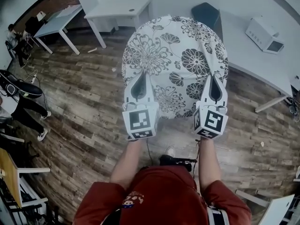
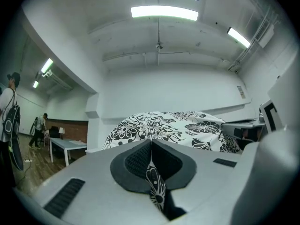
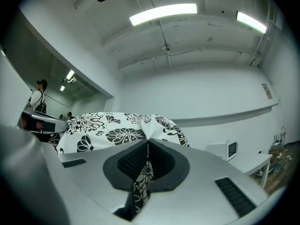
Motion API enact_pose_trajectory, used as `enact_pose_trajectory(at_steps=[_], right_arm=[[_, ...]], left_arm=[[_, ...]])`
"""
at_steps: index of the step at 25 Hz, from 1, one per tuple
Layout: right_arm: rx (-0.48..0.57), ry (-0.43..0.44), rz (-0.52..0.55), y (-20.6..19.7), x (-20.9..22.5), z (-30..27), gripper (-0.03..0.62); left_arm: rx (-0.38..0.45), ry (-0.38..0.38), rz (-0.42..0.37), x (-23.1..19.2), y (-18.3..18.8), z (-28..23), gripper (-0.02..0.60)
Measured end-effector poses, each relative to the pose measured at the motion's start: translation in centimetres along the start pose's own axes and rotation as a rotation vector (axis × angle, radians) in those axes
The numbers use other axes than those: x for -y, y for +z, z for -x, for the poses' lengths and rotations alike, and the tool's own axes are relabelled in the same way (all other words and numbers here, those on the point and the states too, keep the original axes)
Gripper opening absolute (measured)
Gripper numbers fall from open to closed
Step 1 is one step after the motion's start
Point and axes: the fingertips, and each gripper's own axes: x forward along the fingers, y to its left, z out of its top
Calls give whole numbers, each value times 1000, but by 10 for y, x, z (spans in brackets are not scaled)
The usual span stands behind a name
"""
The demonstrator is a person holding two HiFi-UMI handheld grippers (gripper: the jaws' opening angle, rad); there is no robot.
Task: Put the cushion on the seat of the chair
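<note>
A round white cushion (image 1: pixel 176 60) with black flower print hangs in the air in front of me, held by its near edge. My left gripper (image 1: pixel 139 89) is shut on the cushion's left near edge, and its fabric (image 2: pixel 153 182) shows pinched between the jaws. My right gripper (image 1: pixel 215 91) is shut on the right near edge, with the fabric (image 3: pixel 139 182) caught between its jaws. The cushion (image 2: pixel 168 128) rises beyond the left jaws, and the cushion (image 3: pixel 117 128) spreads to the left of the right jaws. A dark chair (image 1: pixel 206 13) stands beyond the cushion, mostly hidden by it.
White tables (image 1: pixel 119 11) stand at the back, a long white desk (image 1: pixel 258 55) with a small white device (image 1: pixel 263 34) runs along the right. A person (image 1: pixel 21 104) stands at the left on the wooden floor. More furniture (image 1: pixel 18 182) sits at the lower left.
</note>
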Motion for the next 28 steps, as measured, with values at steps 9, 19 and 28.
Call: enact_pose_trajectory(at_steps=[9, 19, 28], right_arm=[[29, 8, -13, -3, 1, 0, 29], [38, 9, -17, -3, 1, -2, 29], [76, 12, -5, -5, 1, 0, 29]], left_arm=[[22, 11, -10, 2, -2, 2, 29], [26, 14, -15, 1, -2, 0, 29], [73, 25, 5, 0, -5, 1, 29]])
